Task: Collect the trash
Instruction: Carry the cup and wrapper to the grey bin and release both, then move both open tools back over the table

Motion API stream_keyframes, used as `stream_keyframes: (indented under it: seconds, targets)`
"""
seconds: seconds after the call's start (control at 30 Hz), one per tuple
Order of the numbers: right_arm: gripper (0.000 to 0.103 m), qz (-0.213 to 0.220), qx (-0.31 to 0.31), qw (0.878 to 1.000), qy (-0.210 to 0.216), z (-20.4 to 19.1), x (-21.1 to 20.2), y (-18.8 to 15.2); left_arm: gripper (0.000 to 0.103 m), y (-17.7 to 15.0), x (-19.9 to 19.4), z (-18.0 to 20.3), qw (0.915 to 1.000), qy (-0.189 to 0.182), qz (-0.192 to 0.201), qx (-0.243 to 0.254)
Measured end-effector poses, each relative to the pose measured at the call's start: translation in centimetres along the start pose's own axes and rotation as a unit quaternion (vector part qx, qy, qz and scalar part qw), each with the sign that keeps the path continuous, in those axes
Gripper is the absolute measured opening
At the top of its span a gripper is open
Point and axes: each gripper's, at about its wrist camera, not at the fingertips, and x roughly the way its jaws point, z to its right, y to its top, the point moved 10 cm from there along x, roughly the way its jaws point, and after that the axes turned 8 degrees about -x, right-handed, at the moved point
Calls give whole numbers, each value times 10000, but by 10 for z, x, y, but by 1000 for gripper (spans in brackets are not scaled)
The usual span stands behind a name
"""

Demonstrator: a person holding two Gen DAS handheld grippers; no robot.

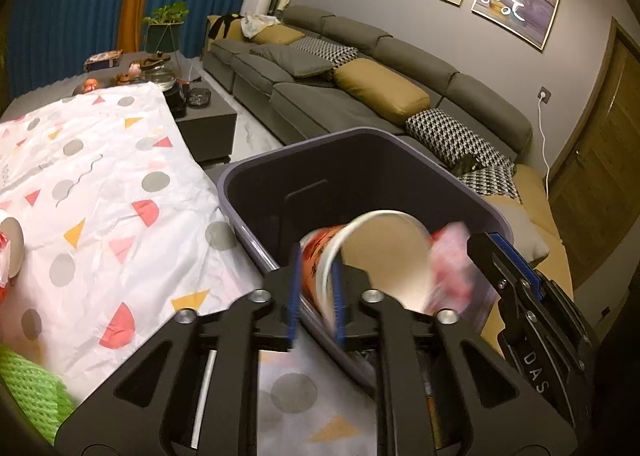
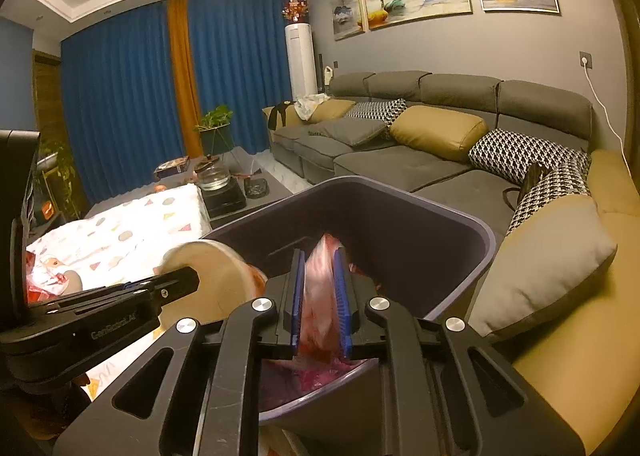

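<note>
**Cup and wrapper held over the bin**

A paper cup [image 1: 376, 256], red-printed outside and plain inside, sits low and centre in the left wrist view, tilted with its mouth toward the camera, over the open purple bin [image 1: 280, 183]. The left gripper [image 1: 316, 288] has its blue-padded fingers nearly closed, pinching the cup's rim wall. In the right wrist view the right gripper [image 2: 322, 296] is closed to a narrow gap on a pink-red plastic wrapper [image 2: 320, 280], held upright above the bin [image 2: 460, 240], bottom centre of the frame. More reddish scraps lie inside the bin. To the left of the bin a table carries a white cloth with coloured shapes [image 1: 100, 183]. A grey sofa [image 2: 400, 159] with mustard and houndstooth cushions fills the right half.
</note>
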Motion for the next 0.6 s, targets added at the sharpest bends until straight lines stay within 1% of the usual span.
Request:
stream_keyframes:
  seconds: [0.03, 0.07, 0.1, 0.13, 0.2, 0.23, 0.3, 0.33, 0.4, 0.5, 0.6]
  targets:
    - [23, 5, 10, 10000, -12, 1, -1, 0, 29, 0, 0, -1, 10000, -3, 6, -20]
    - [28, 24, 24, 10000, -24, 2, -2, 0, 40, 0, -1, -3, 10000, -2, 19, -37]
    - [31, 36, 32, 10000, -27, 3, -3, 0, 50, 0, -2, -4, 10000, 7, 39, -53]
    - [31, 56, 43, 10000, -35, 4, -5, 0, 54, 1, -4, -6, 9999, 31, 89, -80]
    - [37, 94, 78, 9999, -63, 7, -9, 1, 67, 2, -8, -9, 9997, 88, 174, -119]
    - [38, 130, 111, 9998, -79, 8, -14, 1, 69, 3, -11, -10, 9996, 107, 214, -147]
    - [46, 175, 140, 9997, -115, 11, -19, 2, 79, 4, -18, -14, 9993, 144, 294, -203]
    - [49, 213, 161, 9995, -144, 12, -23, 2, 80, 4, -25, -17, 9989, 195, 370, -232]
    - [59, 267, 192, 9993, -173, 12, -31, 1, 84, 3, -35, -20, 9982, 307, 466, -239]
    - [68, 353, 183, 9989, -235, 11, -46, 0, 87, 0, -54, -27, 9964, 508, 638, -212]
    - [71, 370, 161, 9989, -228, 7, -57, -3, 87, -6, -72, -33, 9943, 713, 778, -169]
